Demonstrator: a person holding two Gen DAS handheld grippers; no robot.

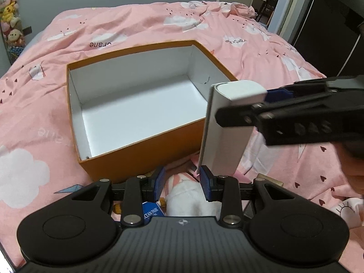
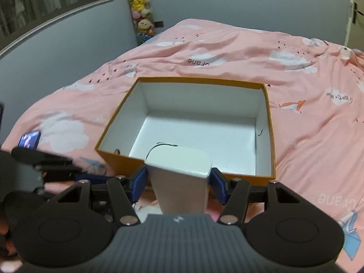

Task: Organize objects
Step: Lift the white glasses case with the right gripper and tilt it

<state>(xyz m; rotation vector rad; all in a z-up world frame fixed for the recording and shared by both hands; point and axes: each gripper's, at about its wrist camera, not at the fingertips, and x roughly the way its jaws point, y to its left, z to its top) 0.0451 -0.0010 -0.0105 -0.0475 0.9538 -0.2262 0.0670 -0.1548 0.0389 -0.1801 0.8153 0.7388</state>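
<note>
A: Left wrist view?
B: The left gripper (image 1: 182, 183) has its blue pads parted and grips nothing, low by the orange box (image 1: 145, 157) on the pink duvet (image 1: 45, 113).

A: Right wrist view?
B: The right gripper (image 2: 178, 183) has its pads clamped on the tall white carton (image 2: 182, 182), upright just before the box's near wall.

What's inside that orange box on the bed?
The orange box shows only its bare white floor. The white carton in the right gripper hides part of the near edge.

orange box (image 2: 268, 122): matt cardboard | white carton (image 2: 182, 182): smooth card | bedspread (image 2: 227, 45): soft cloth
</note>
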